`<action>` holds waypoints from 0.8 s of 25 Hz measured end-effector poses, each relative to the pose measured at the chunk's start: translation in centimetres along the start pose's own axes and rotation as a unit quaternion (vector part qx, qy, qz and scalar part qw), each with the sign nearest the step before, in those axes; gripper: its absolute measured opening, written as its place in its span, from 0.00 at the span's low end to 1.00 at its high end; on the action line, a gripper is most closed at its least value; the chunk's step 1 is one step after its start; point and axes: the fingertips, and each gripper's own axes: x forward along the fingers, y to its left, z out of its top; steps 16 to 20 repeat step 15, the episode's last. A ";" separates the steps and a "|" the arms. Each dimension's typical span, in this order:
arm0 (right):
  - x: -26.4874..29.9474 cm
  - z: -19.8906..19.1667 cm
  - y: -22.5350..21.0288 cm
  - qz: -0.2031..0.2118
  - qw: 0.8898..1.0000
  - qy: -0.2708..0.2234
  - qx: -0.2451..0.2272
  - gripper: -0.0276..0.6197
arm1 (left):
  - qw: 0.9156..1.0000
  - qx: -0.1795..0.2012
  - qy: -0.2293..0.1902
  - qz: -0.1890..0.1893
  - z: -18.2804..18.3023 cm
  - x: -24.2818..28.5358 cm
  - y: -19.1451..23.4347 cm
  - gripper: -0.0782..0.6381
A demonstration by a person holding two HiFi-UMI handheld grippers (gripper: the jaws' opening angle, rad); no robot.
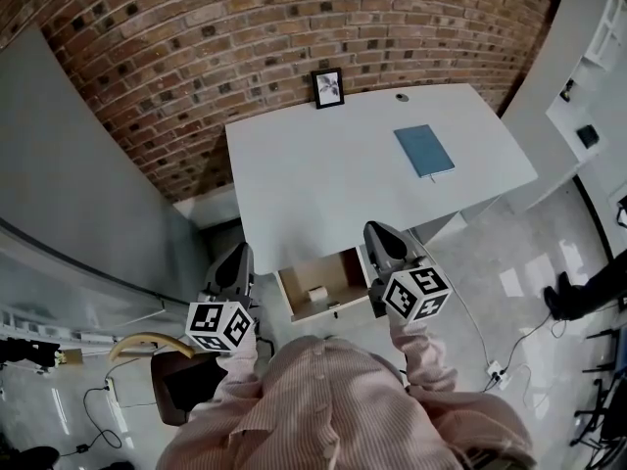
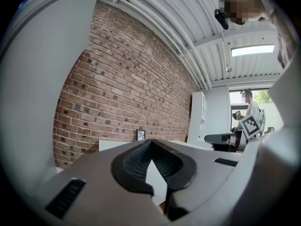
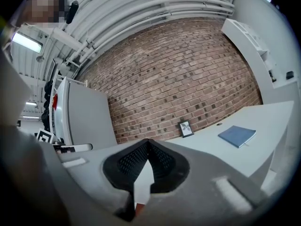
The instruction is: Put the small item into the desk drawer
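**Head view:** one small item (image 1: pixel 315 292) lay inside the single open drawer (image 1: pixel 331 310) under the bench (image 1: pixel 323 174), so placement appeared complete. The left gripper (image 1: pixel 239 254) and right gripper (image 1: pixel 376 231), two in all, hung level before it.

**Left gripper view:** the jaws were pressed together, holding nothing.

**Right gripper view:** the jaws were likewise pressed together and empty. One notebook (image 3: pixel 237 135) and one picture frame (image 3: pixel 186 128) sat on the bench.

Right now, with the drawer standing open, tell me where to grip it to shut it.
Grip the drawer's front panel, the side nearest the person, probably from above with jaws astride its thin top edge. It juts clear of the desk, and the small item sits further in.
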 end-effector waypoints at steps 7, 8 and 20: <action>-0.6 0.1 -0.3 -0.004 1.000 -0.003 0.002 0.05 | 1.000 0.010 0.000 0.006 -0.1 -0.2 -0.2 0.11; -0.6 0.1 -0.3 -0.005 1.000 -0.002 0.001 0.05 | 1.000 0.010 0.000 0.007 -0.1 -0.3 -0.2 0.11; -1.1 -0.1 -0.3 -0.007 1.000 0.001 -0.008 0.05 | 1.000 0.010 0.000 0.011 -0.2 -0.6 -0.4 0.11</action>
